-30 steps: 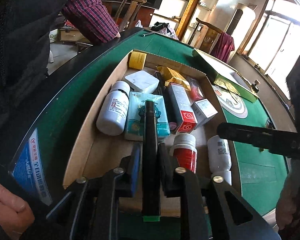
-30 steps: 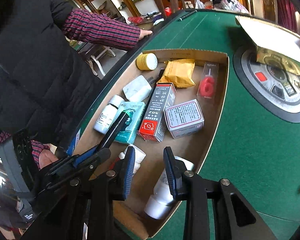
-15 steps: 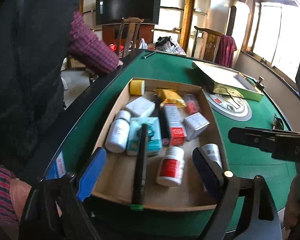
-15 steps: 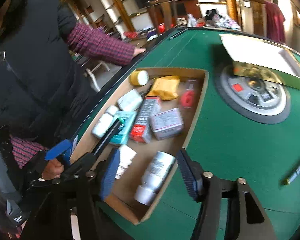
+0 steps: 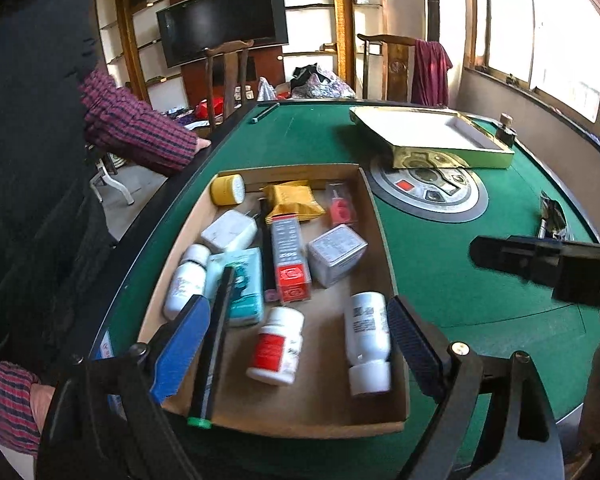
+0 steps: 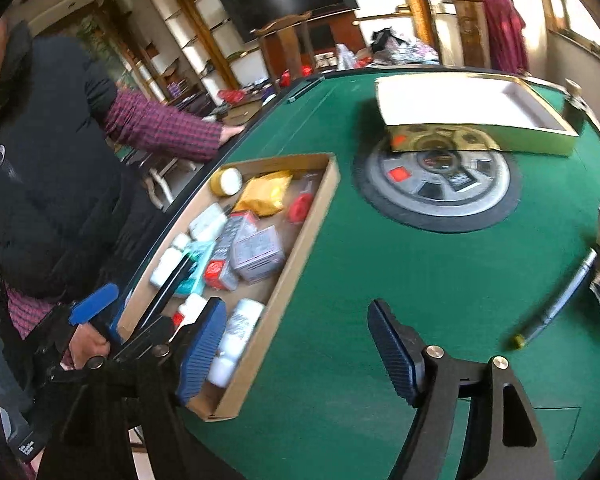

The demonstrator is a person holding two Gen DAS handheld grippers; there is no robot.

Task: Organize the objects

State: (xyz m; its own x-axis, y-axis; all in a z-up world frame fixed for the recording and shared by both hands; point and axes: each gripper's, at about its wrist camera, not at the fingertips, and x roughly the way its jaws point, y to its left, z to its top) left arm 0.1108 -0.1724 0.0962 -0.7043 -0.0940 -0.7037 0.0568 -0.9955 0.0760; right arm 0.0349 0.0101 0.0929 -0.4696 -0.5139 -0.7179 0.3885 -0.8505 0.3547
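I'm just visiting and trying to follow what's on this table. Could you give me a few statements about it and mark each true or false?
1. The cardboard tray sits on a green table. True.
2. The left gripper is clamped on the black stick. False: its jaws have just been opening, and the stick lies loose in the tray.
3. The red-labelled bottle lies in the tray. True.
4. The right gripper holds the pen. False: its jaws have just been opening with nothing between them; the pen lies on the table.
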